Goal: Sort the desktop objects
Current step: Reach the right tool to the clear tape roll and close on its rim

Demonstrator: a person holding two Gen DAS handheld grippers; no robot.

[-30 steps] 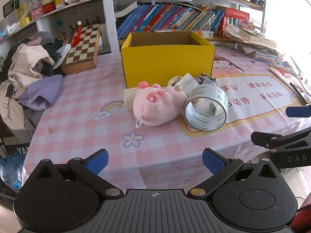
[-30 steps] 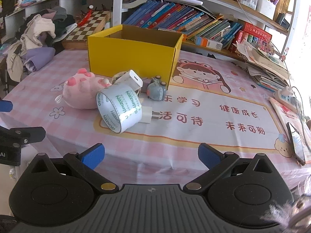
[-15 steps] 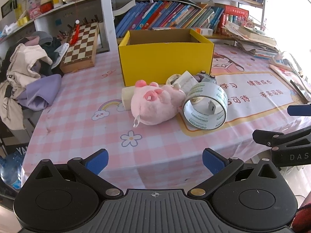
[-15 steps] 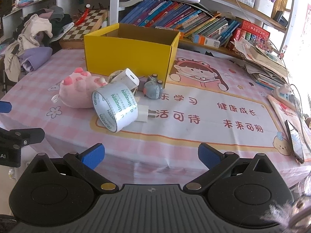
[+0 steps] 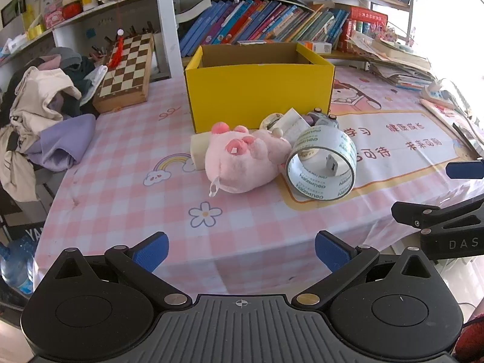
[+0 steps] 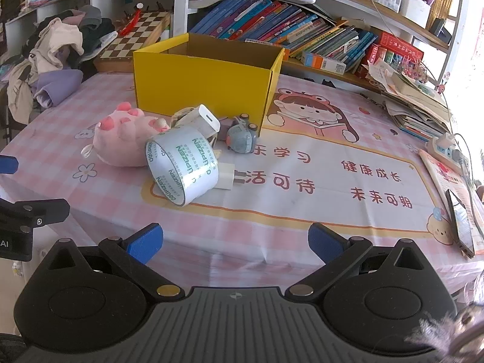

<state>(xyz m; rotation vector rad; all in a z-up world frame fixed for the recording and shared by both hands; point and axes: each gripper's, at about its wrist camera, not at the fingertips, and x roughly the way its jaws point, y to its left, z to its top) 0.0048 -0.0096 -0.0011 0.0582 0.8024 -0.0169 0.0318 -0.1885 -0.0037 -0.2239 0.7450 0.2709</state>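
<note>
A yellow cardboard box (image 5: 260, 90) (image 6: 205, 81) stands open-topped at the back of the table. In front of it lies a heap: a pink plush toy (image 5: 242, 160) (image 6: 124, 142), a clear tape roll (image 5: 322, 168) (image 6: 181, 166) on its edge, a white charger block (image 6: 204, 119), a white plug adapter (image 6: 227, 177), a small grey toy (image 6: 242, 139) and a cream block (image 5: 198, 151). My left gripper (image 5: 242, 251) is open over the near table edge, well short of the heap. My right gripper (image 6: 236, 242) is open too, also at the near edge, with nothing between its fingers.
A chessboard (image 5: 127, 69) and a pile of clothes (image 5: 42, 112) sit at the left. Books line the shelf (image 6: 287, 36) behind the box. Stacked papers (image 6: 417, 99), a power strip (image 6: 447, 148) and a phone (image 6: 459, 220) lie along the right edge.
Both grippers have drifted slightly back and up from the table, so the heap looks a little farther away. Nothing on the table has moved.
</note>
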